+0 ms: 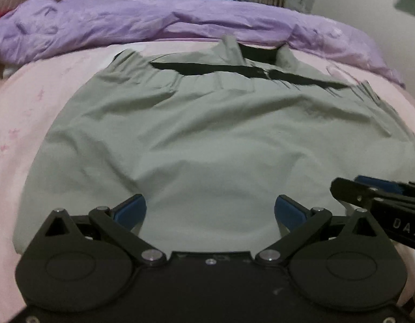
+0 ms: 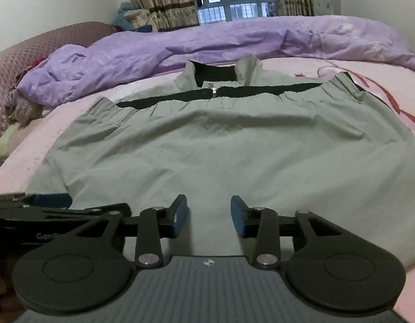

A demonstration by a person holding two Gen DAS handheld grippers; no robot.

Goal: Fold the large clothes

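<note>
A sage-green zip-up jacket with black lining (image 2: 207,145) lies spread flat on the pink-sheeted bed (image 2: 374,72), its near hem just ahead of the left gripper (image 1: 210,212) and right gripper (image 2: 208,215), both with jaws apart and empty.

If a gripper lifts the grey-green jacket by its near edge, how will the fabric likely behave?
The jacket probably goes floppy: it lies flat on the pink sheet with soft wrinkles. It looks thin, so likely light for its size. The smooth weave may slip from a shallow pinch. Both the left gripper and the right gripper are open.
</note>
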